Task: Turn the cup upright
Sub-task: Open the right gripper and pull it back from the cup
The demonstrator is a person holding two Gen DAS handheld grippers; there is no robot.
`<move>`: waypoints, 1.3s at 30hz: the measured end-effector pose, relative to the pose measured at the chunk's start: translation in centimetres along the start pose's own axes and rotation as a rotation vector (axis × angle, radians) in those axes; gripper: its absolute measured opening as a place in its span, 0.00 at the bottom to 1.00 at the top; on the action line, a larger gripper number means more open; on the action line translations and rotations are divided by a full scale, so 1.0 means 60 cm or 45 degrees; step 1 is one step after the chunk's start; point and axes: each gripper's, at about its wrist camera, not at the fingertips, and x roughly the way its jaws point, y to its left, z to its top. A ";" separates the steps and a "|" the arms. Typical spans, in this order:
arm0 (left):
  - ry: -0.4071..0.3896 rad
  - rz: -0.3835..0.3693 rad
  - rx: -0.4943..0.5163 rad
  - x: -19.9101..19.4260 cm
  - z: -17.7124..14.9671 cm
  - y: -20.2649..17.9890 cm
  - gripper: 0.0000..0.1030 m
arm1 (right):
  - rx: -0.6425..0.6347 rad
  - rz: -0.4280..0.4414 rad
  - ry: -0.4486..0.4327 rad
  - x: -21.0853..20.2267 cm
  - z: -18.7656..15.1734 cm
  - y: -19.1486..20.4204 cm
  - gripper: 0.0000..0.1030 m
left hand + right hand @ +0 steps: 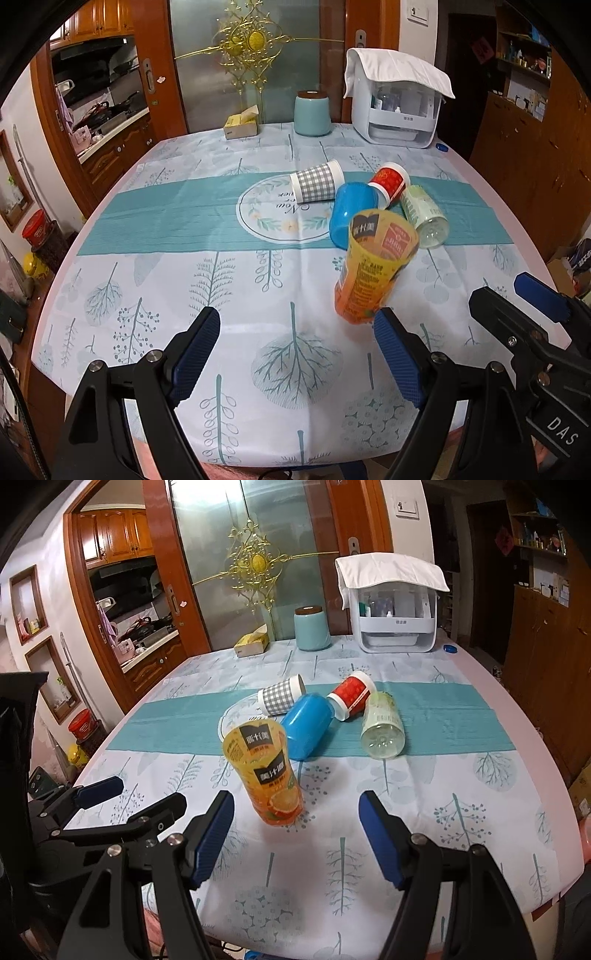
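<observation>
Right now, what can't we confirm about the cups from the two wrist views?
- Blue cup: its mouth is hidden in both views behind the orange juice cup.
- Red cup: its contact with the blue cup is unclear in the left wrist view; they overlap.
- Clear green cup: any contents unreadable; too small.
- Left tongs and right tongs: open, holding nothing.

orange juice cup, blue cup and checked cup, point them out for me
orange juice cup (271,775), right wrist view, on its printed side wall
blue cup (306,725), right wrist view, on its side wall as it lies tipped over
checked cup (317,181), left wrist view, on its grey checked sleeve
</observation>
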 end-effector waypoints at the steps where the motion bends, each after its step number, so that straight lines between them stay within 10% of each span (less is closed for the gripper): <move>1: 0.000 -0.001 -0.002 0.000 0.003 0.000 0.82 | 0.003 -0.002 -0.001 0.000 0.003 0.000 0.69; 39: 0.048 0.034 -0.023 0.051 0.043 0.001 0.82 | 0.009 -0.023 0.047 0.047 0.038 -0.009 0.69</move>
